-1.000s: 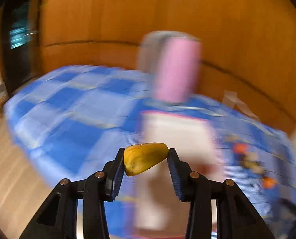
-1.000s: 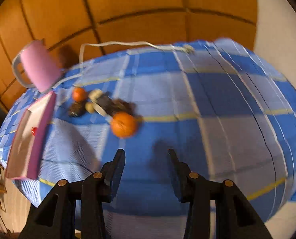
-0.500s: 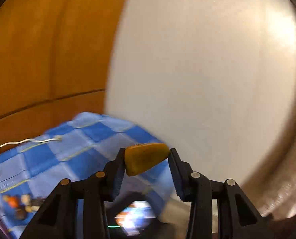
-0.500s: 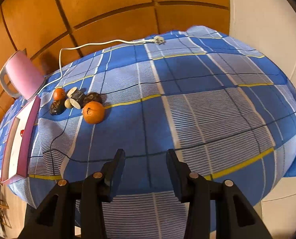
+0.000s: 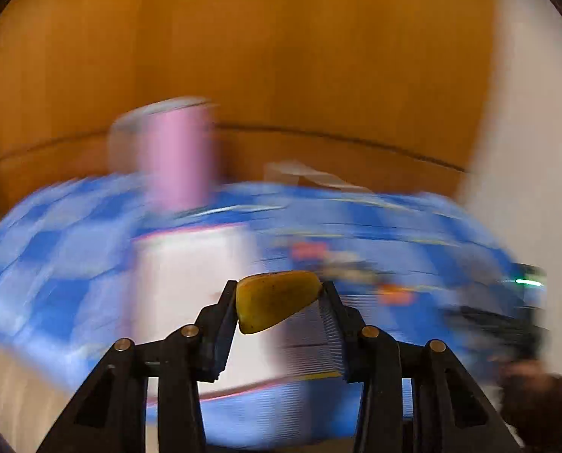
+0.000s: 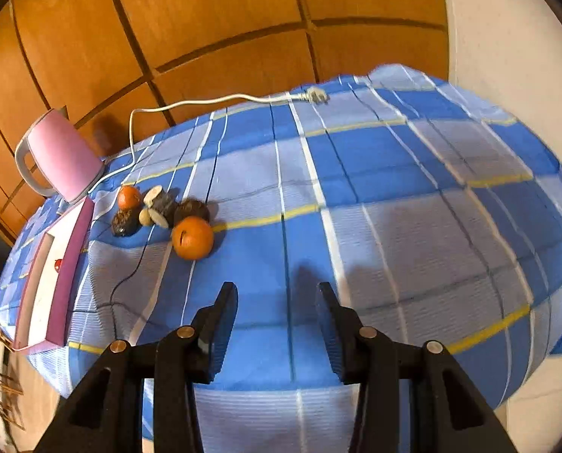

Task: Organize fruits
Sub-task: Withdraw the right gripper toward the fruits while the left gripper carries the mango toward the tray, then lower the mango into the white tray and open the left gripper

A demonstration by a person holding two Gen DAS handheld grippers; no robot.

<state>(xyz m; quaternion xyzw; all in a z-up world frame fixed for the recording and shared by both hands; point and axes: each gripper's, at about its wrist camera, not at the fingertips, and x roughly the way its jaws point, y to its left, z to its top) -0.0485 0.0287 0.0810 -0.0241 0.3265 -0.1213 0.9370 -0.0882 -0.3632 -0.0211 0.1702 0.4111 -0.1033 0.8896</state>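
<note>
My left gripper (image 5: pixel 277 296) grips a yellow fruit piece (image 5: pixel 273 300), and its jaws are closing on it. In this blurred left wrist view it hovers in front of a white tray with a pink rim (image 5: pixel 190 264). My right gripper (image 6: pixel 277 302) stands open over the blue checked cloth (image 6: pixel 394 188) with nothing between its fingers. Ahead of it to the left lie a large orange (image 6: pixel 192 238), a small orange (image 6: pixel 128 197), two dark fruits (image 6: pixel 124 222) and a cut piece (image 6: pixel 160 207). The tray (image 6: pixel 69 264) holds a small red thing (image 6: pixel 57 263).
A pink kettle (image 6: pixel 60 156) stands at the back left by the tray, and its white cord (image 6: pixel 205 100) runs along the far edge. Wooden wall panels rise behind the table, and a pale wall is on the right. A thin dark wire (image 6: pixel 130 279) crosses the cloth.
The left wrist view swung away to the pale wall and has come back to the tray and kettle, with the yellow fruit still gripped. The right gripper shifted slightly and stays open.
</note>
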